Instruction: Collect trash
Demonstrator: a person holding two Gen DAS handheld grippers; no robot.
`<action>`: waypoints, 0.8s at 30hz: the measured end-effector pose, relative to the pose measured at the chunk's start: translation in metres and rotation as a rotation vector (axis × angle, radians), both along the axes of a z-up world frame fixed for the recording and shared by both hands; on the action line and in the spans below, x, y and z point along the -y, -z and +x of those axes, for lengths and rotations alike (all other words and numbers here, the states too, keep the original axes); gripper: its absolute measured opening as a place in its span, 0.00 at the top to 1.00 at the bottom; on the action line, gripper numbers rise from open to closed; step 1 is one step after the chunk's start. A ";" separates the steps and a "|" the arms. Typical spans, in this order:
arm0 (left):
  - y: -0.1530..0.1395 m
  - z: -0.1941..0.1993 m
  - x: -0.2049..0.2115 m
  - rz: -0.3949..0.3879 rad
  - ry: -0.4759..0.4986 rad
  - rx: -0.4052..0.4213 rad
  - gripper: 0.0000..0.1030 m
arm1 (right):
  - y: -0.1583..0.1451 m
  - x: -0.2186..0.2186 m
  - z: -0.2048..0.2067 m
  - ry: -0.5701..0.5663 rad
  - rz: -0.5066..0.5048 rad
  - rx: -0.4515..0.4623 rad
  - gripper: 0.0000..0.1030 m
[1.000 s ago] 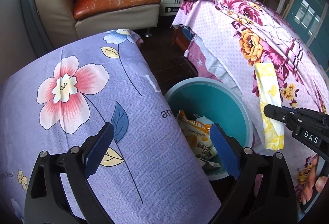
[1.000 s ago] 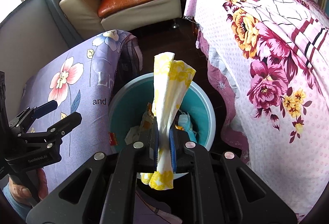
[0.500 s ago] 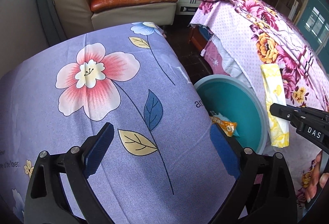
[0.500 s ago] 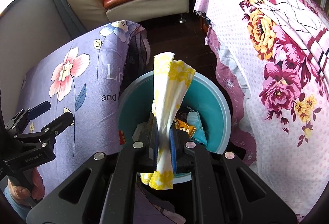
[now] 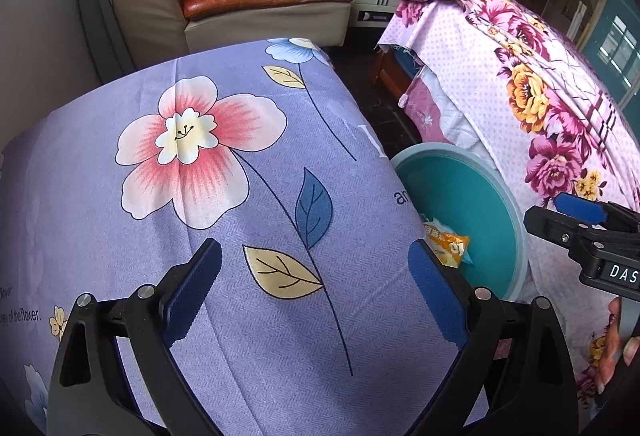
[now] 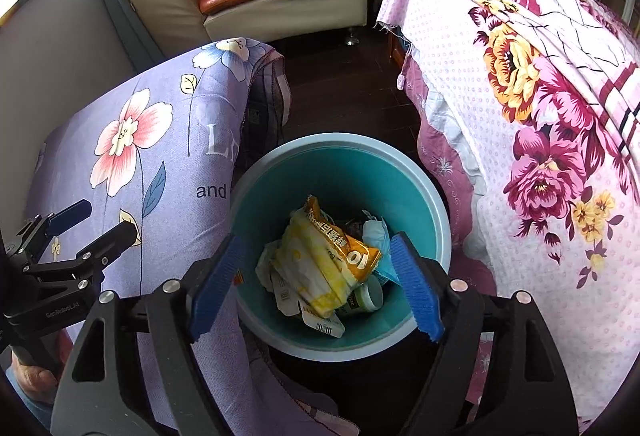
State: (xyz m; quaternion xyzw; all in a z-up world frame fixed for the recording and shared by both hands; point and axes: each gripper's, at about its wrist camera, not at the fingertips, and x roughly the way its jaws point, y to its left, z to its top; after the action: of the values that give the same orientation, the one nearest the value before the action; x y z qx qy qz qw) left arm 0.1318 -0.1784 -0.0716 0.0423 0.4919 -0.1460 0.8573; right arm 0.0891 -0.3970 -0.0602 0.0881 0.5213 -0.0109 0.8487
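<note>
Lying crumpled in the round teal plastic bin (image 6: pixel 416 172), a yellow-white wrapper (image 6: pixel 316 268) tops glossy orange packets. Right tool (image 6: pixel 316 288), directly above, is opening, nothing between its ribbed blue pads. Left tool (image 5: pixel 312 296) gapes empty over smooth lilac floral cloth (image 5: pixel 120 228).

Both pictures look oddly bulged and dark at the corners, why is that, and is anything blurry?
Left wrist view: fisheye bending swells the purple floral cloth; corners go black. Right wrist view: the same curving rounds the teal bin; daylight is soft and everything stays sharp.
</note>
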 end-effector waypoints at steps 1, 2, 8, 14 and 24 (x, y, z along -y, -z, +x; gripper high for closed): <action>0.000 0.000 0.000 0.001 0.000 -0.002 0.08 | 0.000 0.000 -0.001 0.000 -0.005 -0.003 0.24; 0.000 -0.001 0.000 0.003 -0.001 -0.005 0.08 | 0.000 0.000 -0.002 -0.001 -0.001 -0.006 0.23; -0.002 -0.006 -0.003 0.005 -0.017 -0.016 0.08 | -0.003 -0.001 -0.013 0.003 -0.007 -0.010 0.17; -0.010 -0.017 -0.009 0.006 -0.027 -0.019 0.08 | -0.009 -0.004 -0.030 0.011 -0.009 -0.013 0.08; -0.026 -0.044 -0.019 0.013 -0.039 -0.021 0.04 | -0.023 -0.014 -0.070 0.028 -0.046 0.000 0.07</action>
State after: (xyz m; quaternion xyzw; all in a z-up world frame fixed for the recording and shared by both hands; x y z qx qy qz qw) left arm 0.0878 -0.1595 -0.0456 0.0367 0.5026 -0.1265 0.8545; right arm 0.0196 -0.3831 -0.0374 0.0759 0.5196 -0.0347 0.8503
